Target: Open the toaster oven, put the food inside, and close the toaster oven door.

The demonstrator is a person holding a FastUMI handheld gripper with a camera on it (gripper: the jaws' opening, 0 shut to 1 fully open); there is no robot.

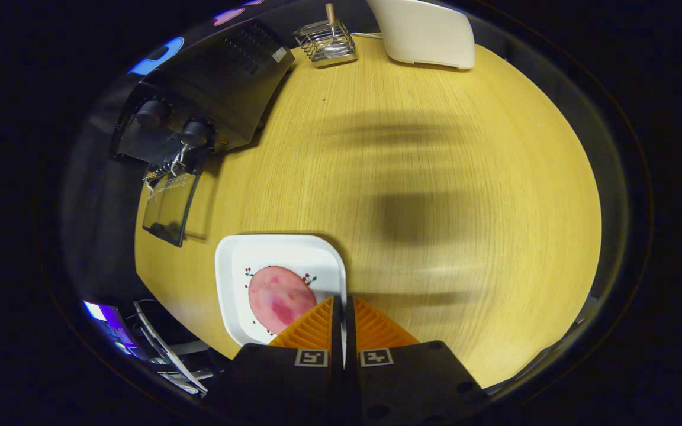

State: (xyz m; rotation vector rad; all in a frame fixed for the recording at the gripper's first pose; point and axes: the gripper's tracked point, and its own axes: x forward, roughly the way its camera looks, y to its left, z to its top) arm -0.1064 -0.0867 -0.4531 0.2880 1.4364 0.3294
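Just one ham slice [280, 297], hand-held gripper [341, 307] closed.

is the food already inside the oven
No, the pink slice lies on the white plate on the table, just ahead of the shut tool, while the oven stands beyond with its door open.

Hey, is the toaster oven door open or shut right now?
Open. The glass door hangs down flat in front of the oven. The slice of food still lies on the plate, beside the shut gripper.

Round wooden table [436, 177], toaster oven [211, 89], white plate [282, 254], wire rack [326, 42], white appliance [427, 32]
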